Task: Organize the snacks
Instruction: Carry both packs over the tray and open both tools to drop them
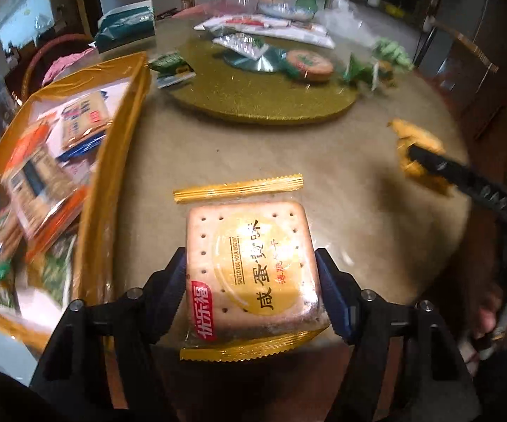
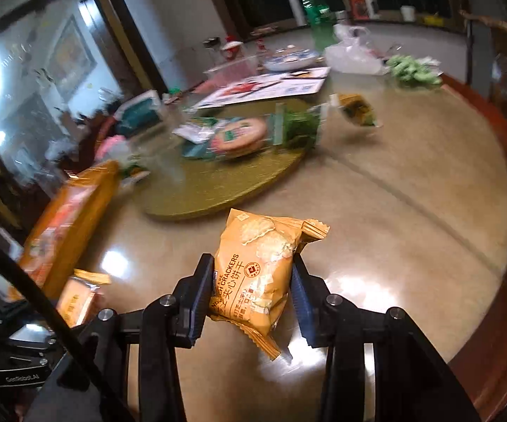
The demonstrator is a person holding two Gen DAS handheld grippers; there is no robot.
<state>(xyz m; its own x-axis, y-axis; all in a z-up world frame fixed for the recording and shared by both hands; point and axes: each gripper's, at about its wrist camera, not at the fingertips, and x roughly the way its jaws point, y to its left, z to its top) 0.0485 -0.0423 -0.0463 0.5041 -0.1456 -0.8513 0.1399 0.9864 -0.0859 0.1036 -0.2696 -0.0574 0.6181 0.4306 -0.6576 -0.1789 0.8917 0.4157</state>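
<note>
1. The round table (image 1: 323,176) is carrying everything, its beige top shining under the lights; every place below is given from it.
2. The gold-edged snack bag (image 1: 59,183) is lying at the table's left edge, its clear face showing blurred packets heaped inside, its long side running away from the camera.
3. The gold round board (image 1: 253,102) is sitting near the table's middle, bearing a round biscuit pack (image 1: 309,65) and green-wrapped sweets.
4. The salted egg yolk biscuit (image 1: 253,267) is hanging above the table's near side, a square pale cracker in clear wrap with gold crimped ends and a yellow oval label; its long axis is pointing away from the camera.
5. The left gripper (image 1: 253,277) is pinching that biscuit by its two side edges, jaws fairly wide.
6. The sandwich crackers packet (image 2: 257,274), orange-yellow and puffy, is tilting above the table's near right, top end leaning away and rightward.
7. The right gripper (image 2: 253,288) is standing about a third open; its left pad is pressing the packet, its right pad sitting just beside it.
</note>
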